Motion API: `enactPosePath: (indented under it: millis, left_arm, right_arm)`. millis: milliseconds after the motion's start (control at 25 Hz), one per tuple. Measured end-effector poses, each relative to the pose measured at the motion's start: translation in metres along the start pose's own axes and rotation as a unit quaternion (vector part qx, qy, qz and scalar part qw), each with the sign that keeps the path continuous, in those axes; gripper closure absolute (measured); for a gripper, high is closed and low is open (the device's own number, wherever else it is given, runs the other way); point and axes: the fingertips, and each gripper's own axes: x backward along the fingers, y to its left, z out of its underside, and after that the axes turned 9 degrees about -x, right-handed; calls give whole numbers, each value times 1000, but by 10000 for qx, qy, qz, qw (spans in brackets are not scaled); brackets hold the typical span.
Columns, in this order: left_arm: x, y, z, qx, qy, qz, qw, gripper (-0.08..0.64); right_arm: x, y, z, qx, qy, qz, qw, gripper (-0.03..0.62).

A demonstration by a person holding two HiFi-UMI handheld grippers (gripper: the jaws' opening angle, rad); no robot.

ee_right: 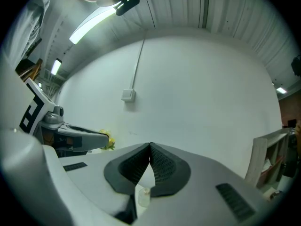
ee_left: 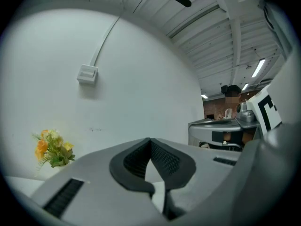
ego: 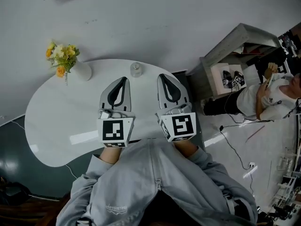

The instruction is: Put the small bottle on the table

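Note:
The small clear bottle (ego: 136,69) stands upright on the white table (ego: 61,126), near its far edge. Neither gripper touches it. My left gripper (ego: 123,79) hovers just short of the bottle and a little to its left, its jaws shut with nothing between them (ee_left: 150,139). To the bottle's right is my right gripper (ego: 162,76), also shut and empty (ee_right: 150,145). In the right gripper view the bottle (ee_right: 143,196) shows through the gap beneath the closed tips, standing on the table beyond them.
A white vase (ego: 82,71) of yellow and orange flowers (ego: 61,58) stands at the table's far left; the flowers (ee_left: 52,148) also show in the left gripper view. A grey shelf unit (ego: 225,65) and a seated person (ego: 268,95) are at the right. A white wall lies behind the table.

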Motion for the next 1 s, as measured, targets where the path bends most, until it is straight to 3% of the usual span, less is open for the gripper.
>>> enactPosePath:
  millis: [480,1000]
  left_arm:
    - [39,-9,-25,-16,-229,-102,9997,552]
    - [39,-15,-30,106,-369,-213,9990,552]
  right_arm:
    - [38,19,-25,84,-98,-61,9999,566]
    - [37,23,-19,85,17,-257,9996,566]
